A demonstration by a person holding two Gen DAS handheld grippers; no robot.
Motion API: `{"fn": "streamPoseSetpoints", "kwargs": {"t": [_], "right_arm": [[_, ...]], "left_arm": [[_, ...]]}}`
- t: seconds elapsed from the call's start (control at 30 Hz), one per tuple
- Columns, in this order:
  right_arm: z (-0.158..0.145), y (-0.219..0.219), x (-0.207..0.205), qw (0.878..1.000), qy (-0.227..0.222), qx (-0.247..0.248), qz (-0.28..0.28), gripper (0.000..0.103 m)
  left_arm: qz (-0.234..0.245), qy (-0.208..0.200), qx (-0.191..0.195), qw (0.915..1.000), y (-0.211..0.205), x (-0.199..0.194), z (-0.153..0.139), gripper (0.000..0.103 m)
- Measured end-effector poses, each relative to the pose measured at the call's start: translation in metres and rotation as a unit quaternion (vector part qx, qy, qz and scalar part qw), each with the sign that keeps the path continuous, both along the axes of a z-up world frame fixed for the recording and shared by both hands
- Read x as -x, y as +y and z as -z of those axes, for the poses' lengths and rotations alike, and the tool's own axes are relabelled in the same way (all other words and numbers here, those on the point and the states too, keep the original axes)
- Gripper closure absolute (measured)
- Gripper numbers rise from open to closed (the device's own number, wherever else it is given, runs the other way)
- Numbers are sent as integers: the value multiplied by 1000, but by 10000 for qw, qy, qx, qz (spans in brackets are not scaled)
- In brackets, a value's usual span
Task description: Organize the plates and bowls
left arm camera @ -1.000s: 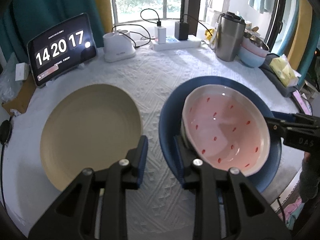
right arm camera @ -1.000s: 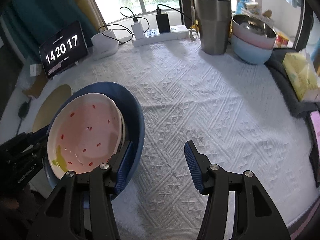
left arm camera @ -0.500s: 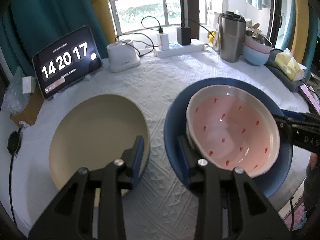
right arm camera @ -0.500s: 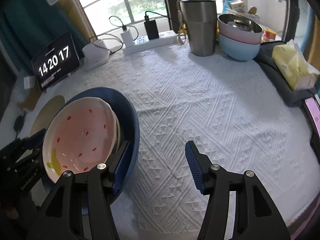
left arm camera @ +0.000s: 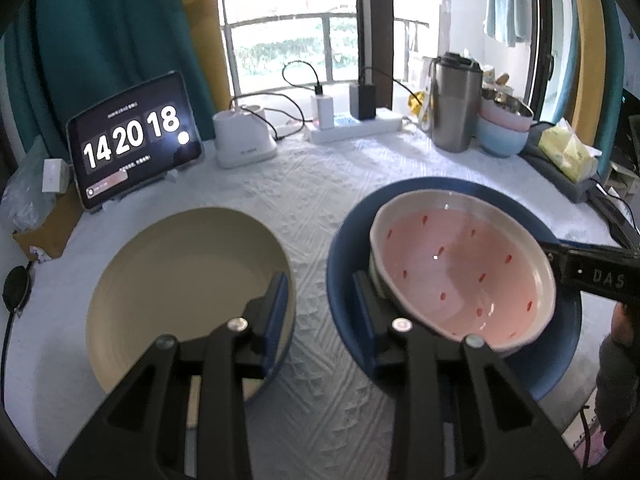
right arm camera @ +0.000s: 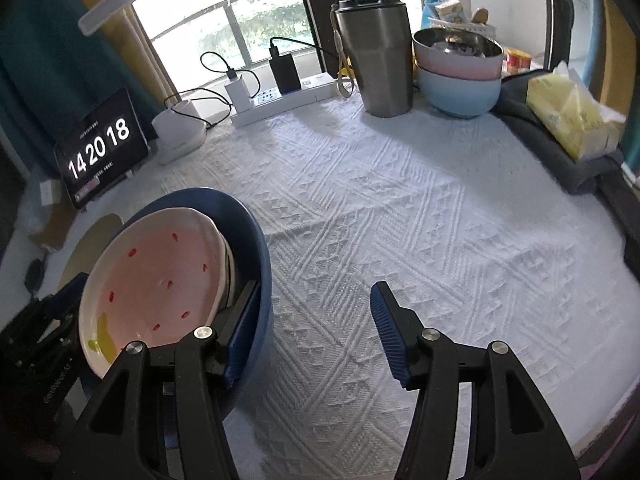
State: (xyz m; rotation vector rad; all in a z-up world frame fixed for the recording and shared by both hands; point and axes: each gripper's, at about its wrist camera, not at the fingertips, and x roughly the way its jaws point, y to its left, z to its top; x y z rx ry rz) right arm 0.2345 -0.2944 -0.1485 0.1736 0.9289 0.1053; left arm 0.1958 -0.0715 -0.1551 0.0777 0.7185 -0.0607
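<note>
Bowl, pink, sits inside the blue plate, just right of the left hand-held gripper and left of the right hand-held gripper. Both stand wide and empty, each with an inner finger at the plate's rim; the cream plate lies left.

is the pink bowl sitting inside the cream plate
No, the pink bowl sits in the blue plate, while the cream plate lies apart to its left with nothing in it.
</note>
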Motion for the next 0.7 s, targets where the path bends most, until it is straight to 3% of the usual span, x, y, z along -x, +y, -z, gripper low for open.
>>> {"fn": "streamPoseSetpoints", "kwargs": {"t": [0.1, 0.2, 0.37, 0.4, 0.47, 0.7], "right_arm": [[2, -2, 1, 9998, -35, -209, 19, 46], [2, -2, 4, 9991, -142, -408, -36, 55], [-5, 15, 8, 9986, -322, -302, -291, 89], [-6, 20, 9, 9986, -356, -214, -329, 92], [-7, 24, 10, 9988, -397, -67, -290, 92], [-7, 19, 12, 9987, -398, -247, -213, 92]], "left_arm": [[35, -77, 121, 9999, 0, 2, 0, 80], [62, -159, 259, 9995, -1, 2, 1, 89], [124, -172, 389, 9990, 0, 2, 0, 92], [157, -159, 434, 9988, 2, 2, 0, 92], [185, -162, 523, 9983, 4, 2, 1, 92], [202, -160, 664, 9975, 5, 3, 0, 93]]}}
